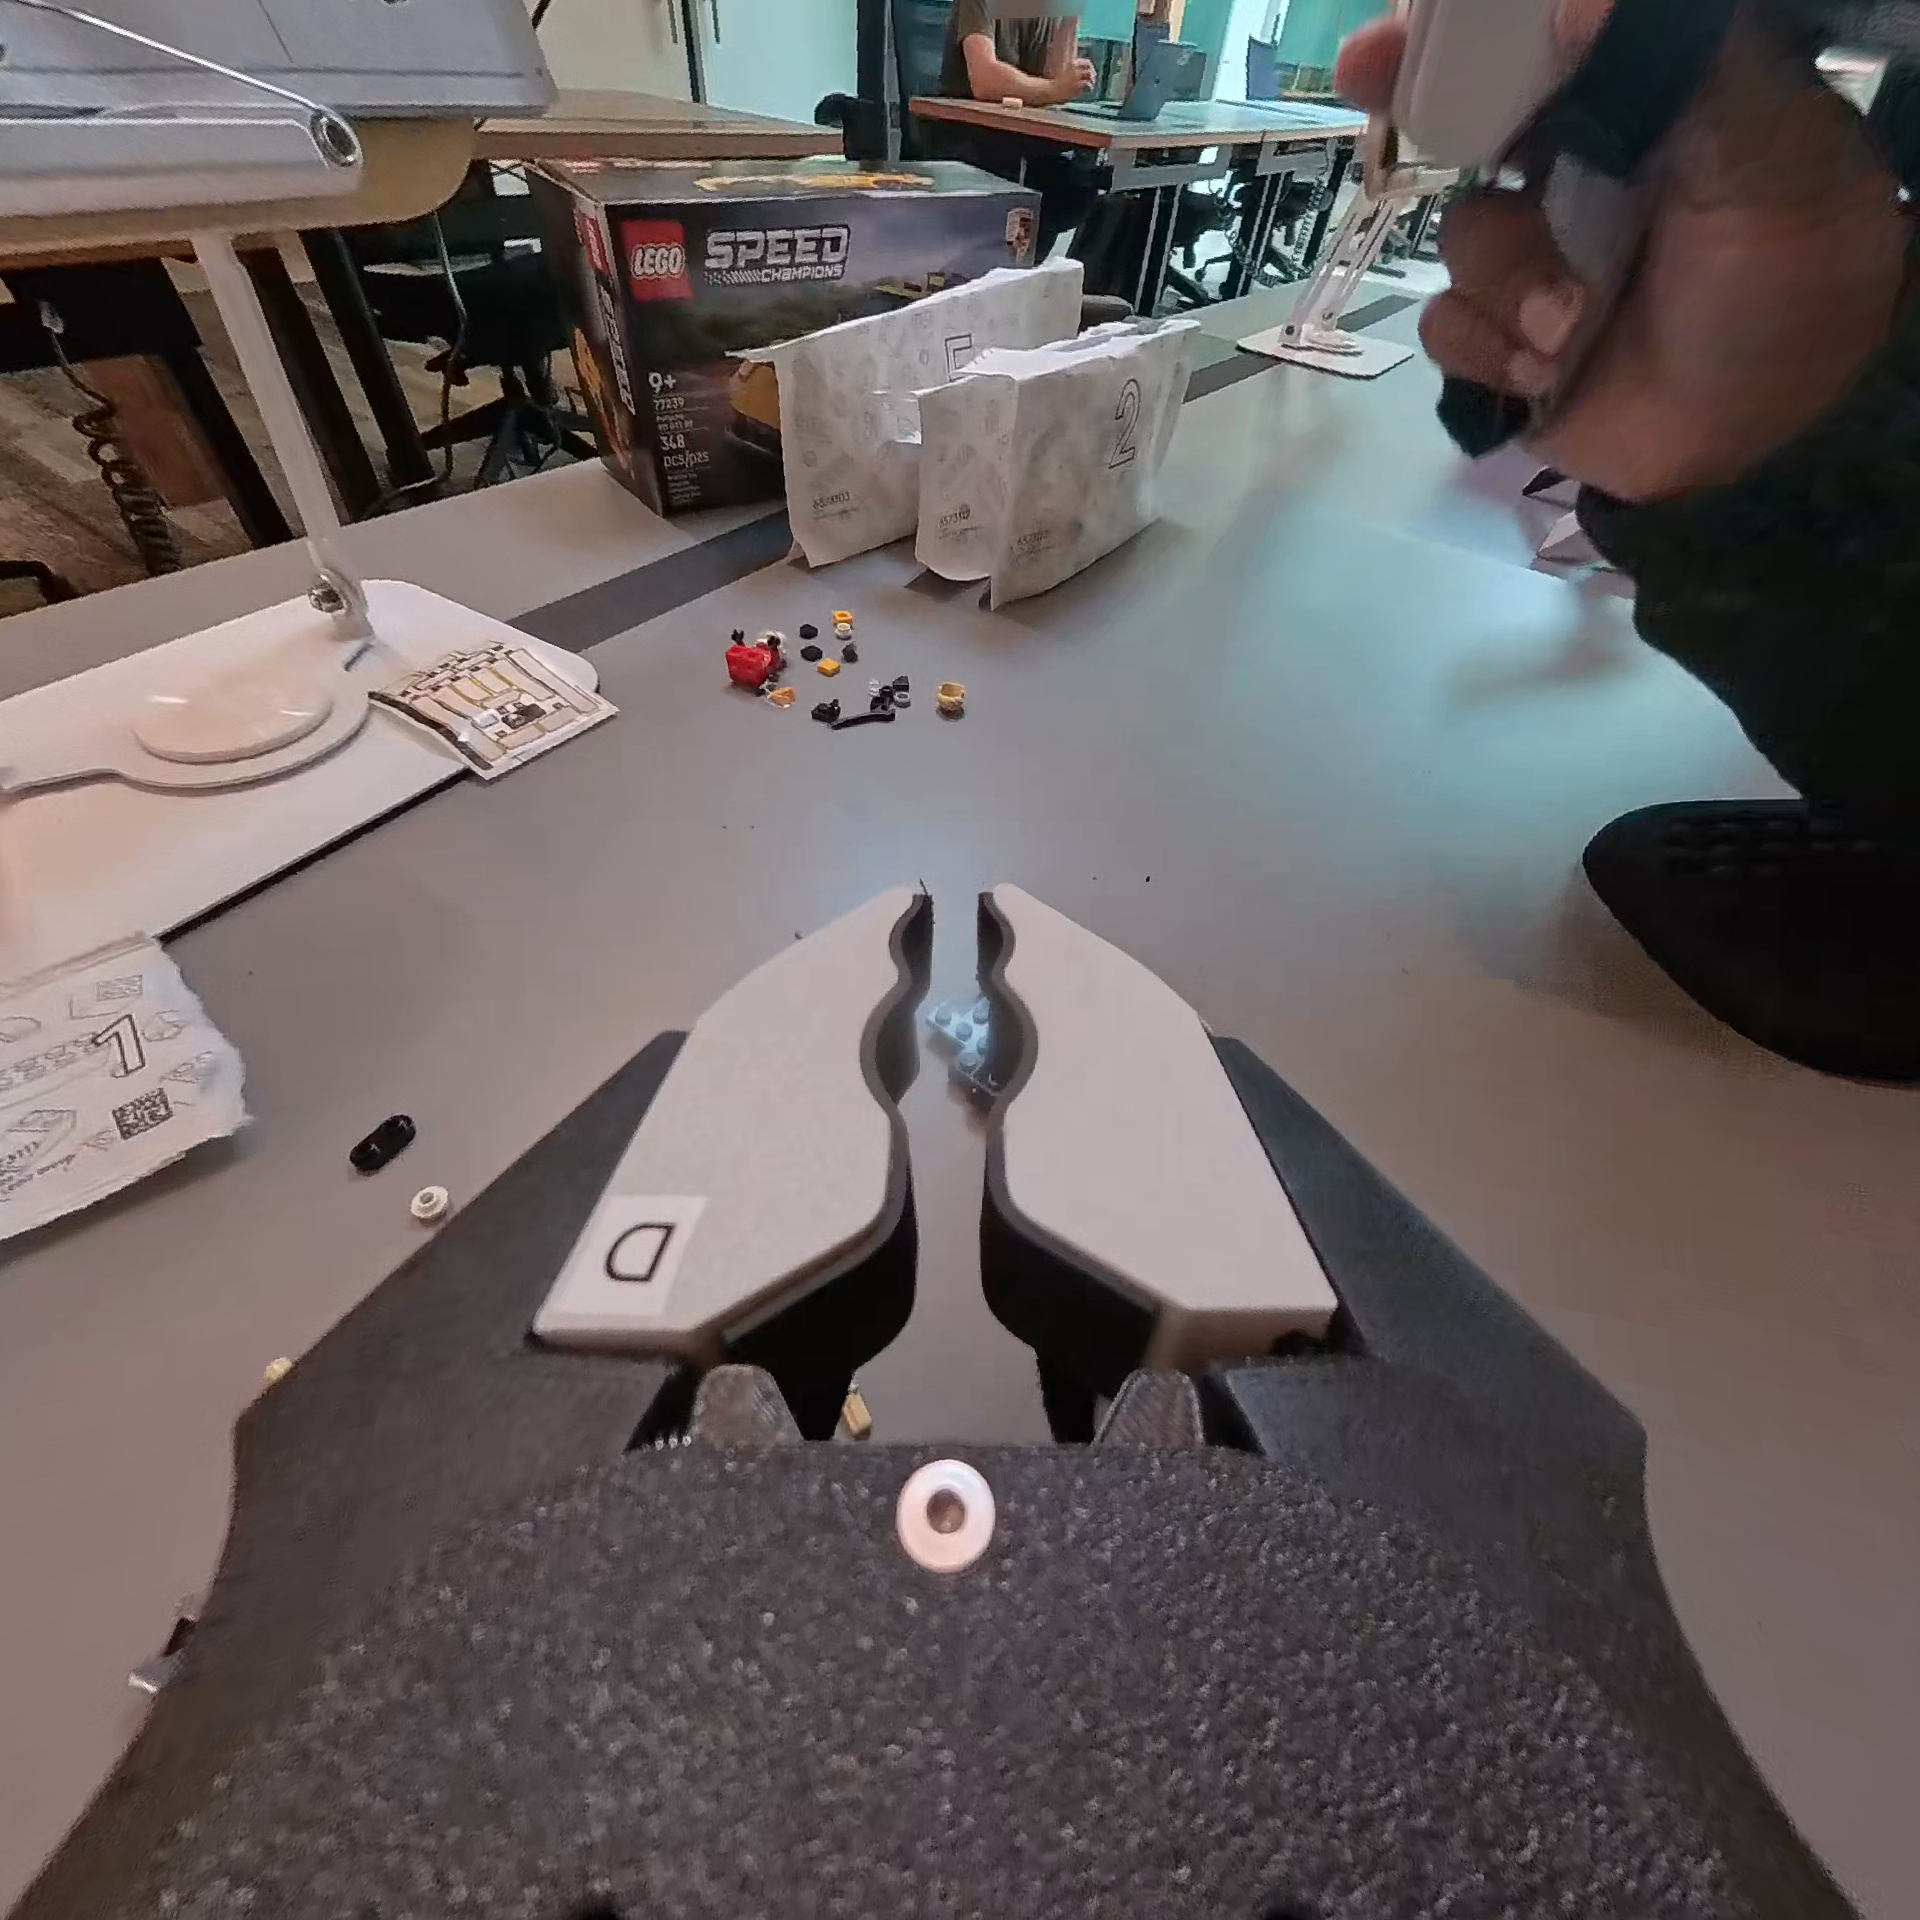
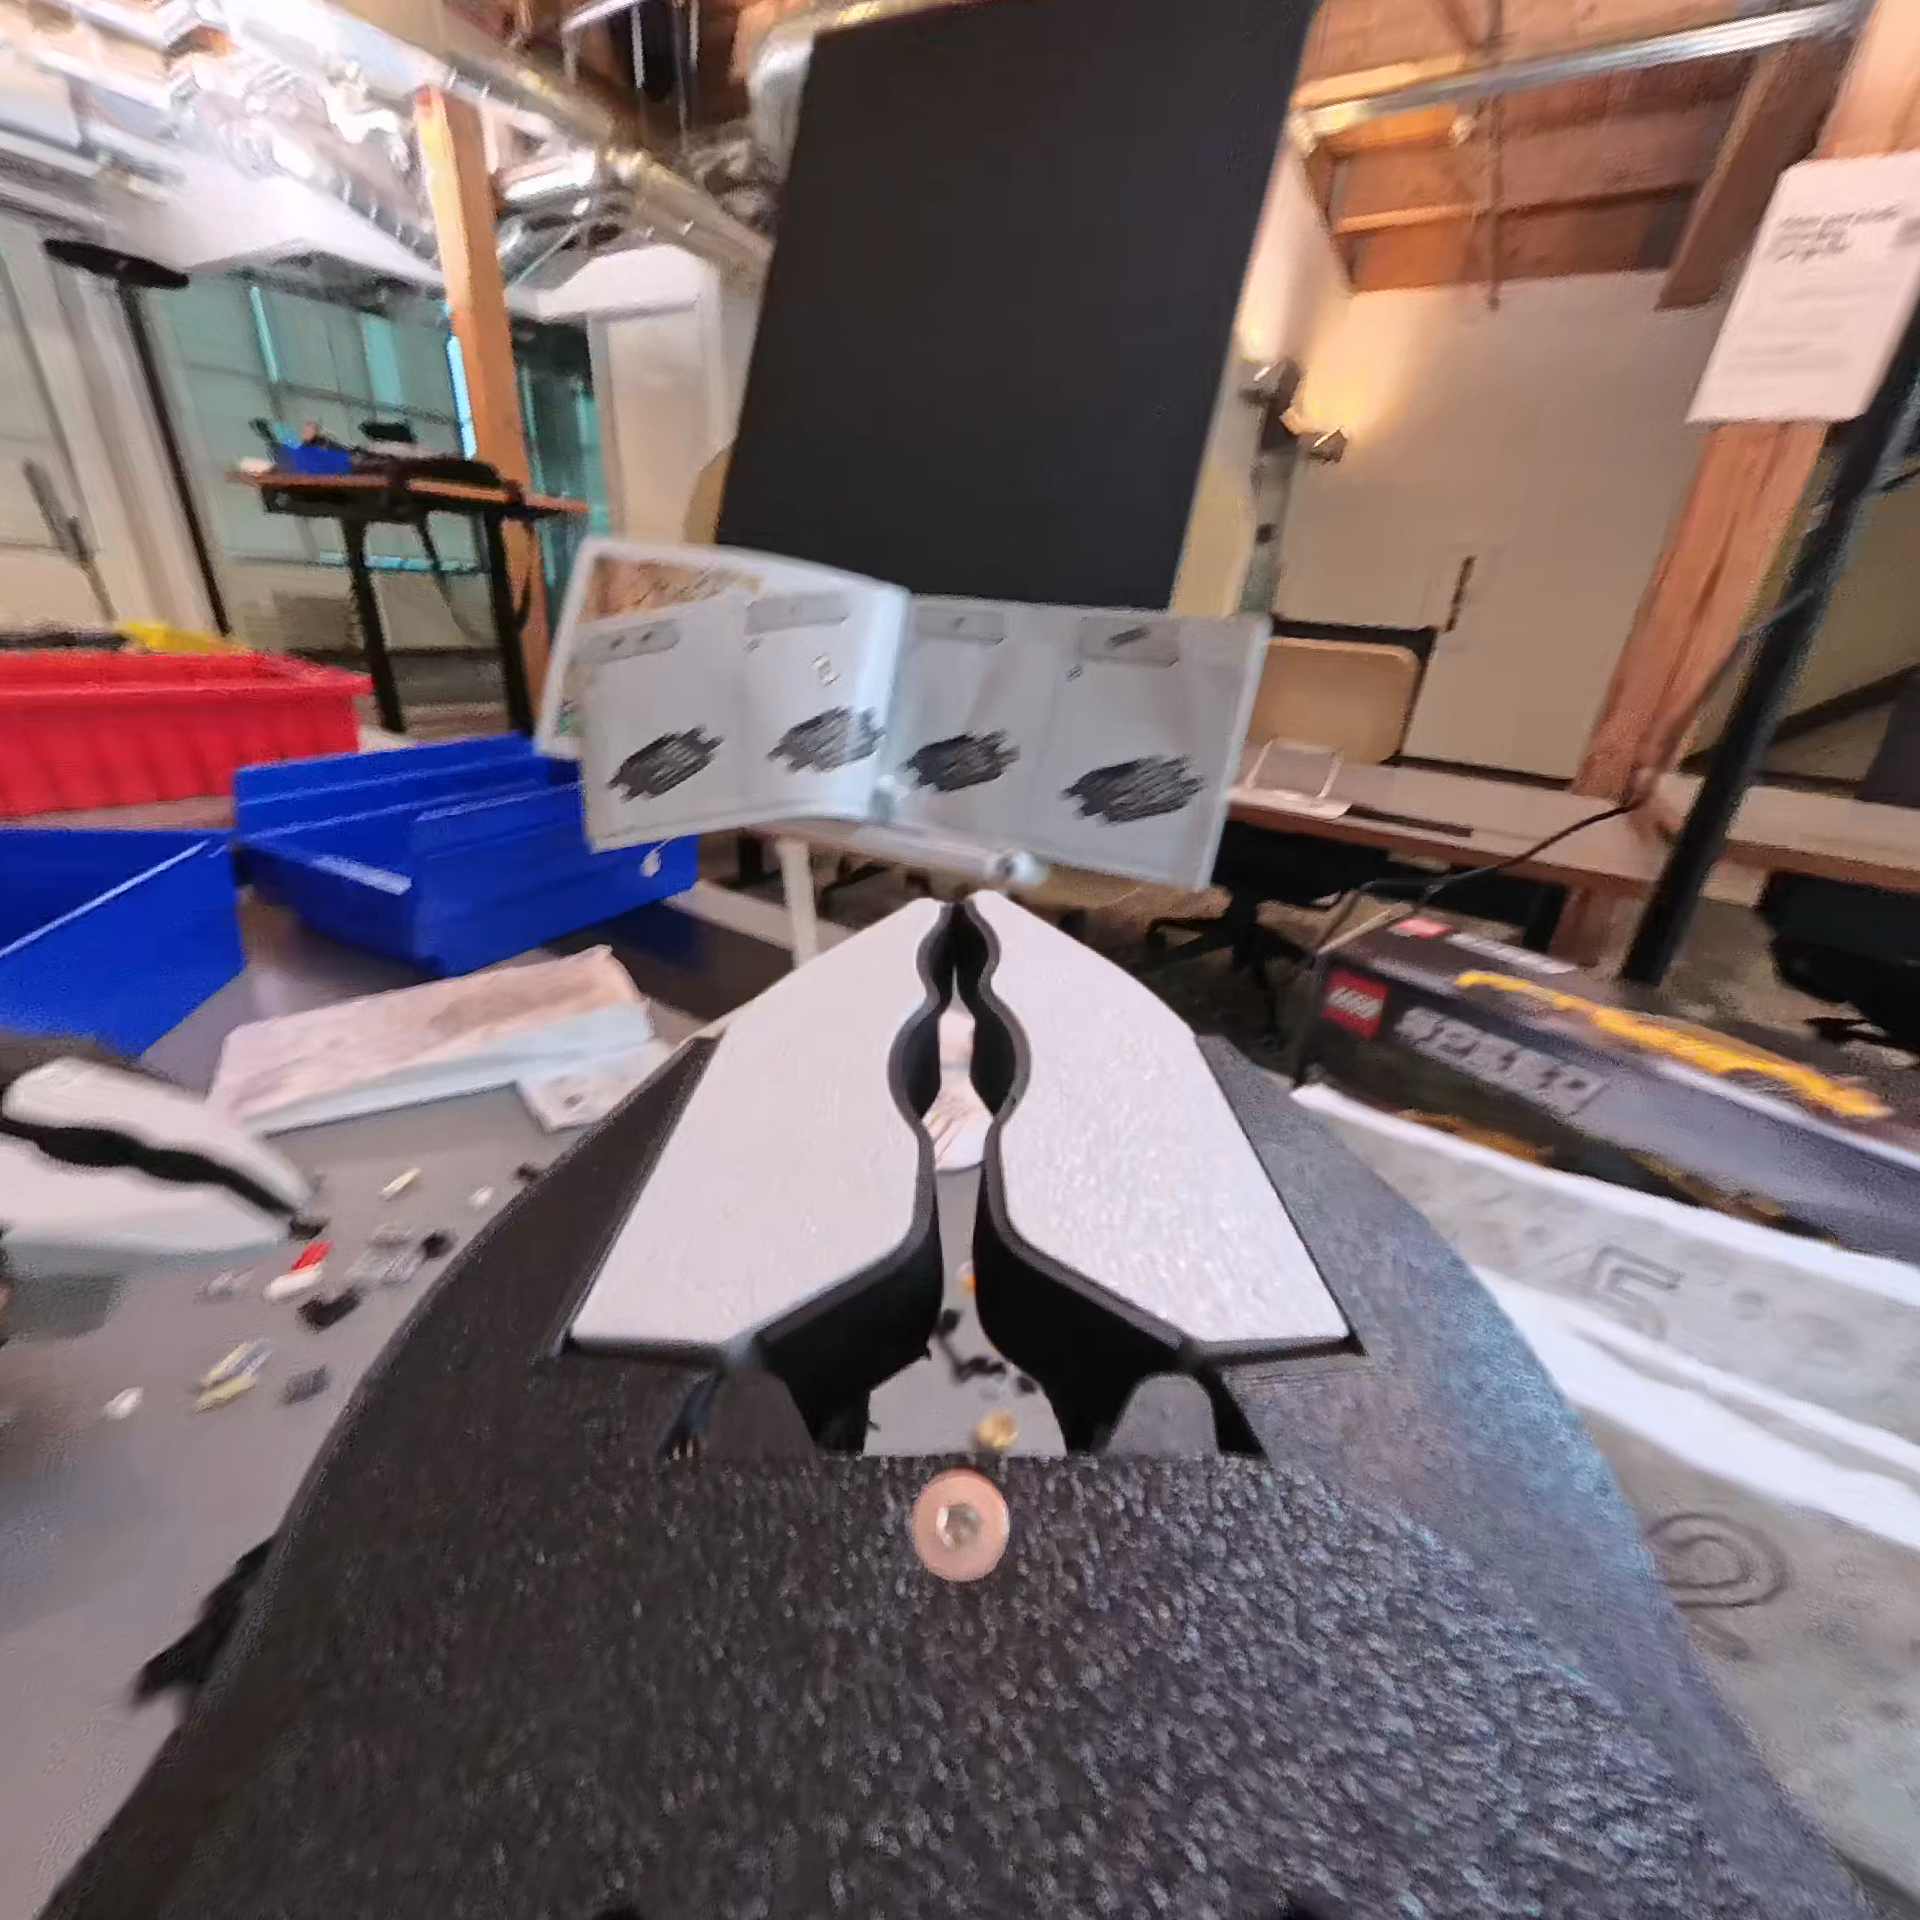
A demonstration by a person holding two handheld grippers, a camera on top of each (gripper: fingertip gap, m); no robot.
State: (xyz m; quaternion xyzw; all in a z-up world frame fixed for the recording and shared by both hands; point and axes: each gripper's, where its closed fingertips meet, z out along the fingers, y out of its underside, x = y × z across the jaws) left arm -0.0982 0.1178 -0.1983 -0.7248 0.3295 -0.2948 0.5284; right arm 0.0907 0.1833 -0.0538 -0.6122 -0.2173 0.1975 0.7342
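Note:
My left gripper [image 1: 954,902] is low over the grey table [image 1: 1247,790]. A small light grey studded plate [image 1: 964,1034] sits in the hollow between its fingers, which close on it from both sides while the tips stay slightly apart. My right gripper [image 2: 958,914] is raised in the air with its fingertips pressed together and nothing between them. It also shows blurred in the left wrist view [image 1: 1455,94], held by a hand [image 1: 1621,312] at the upper right.
Several small loose pieces [image 1: 831,675] lie mid-table before a toy box [image 1: 790,332] and white paper bags [image 1: 1049,457]. A white stand base [image 1: 239,717], a sticker sheet [image 1: 494,701], a torn bag [image 1: 94,1070] and a black piece [image 1: 382,1140] are left. An open booklet [image 2: 894,717] and blue bins [image 2: 436,842] are ahead. Across from one pair of fingers to the other is roughly 25 cm. Measured from the fingertips, the black piece [image 1: 382,1140] is 15 cm or so from the left gripper and 35 cm from the right.

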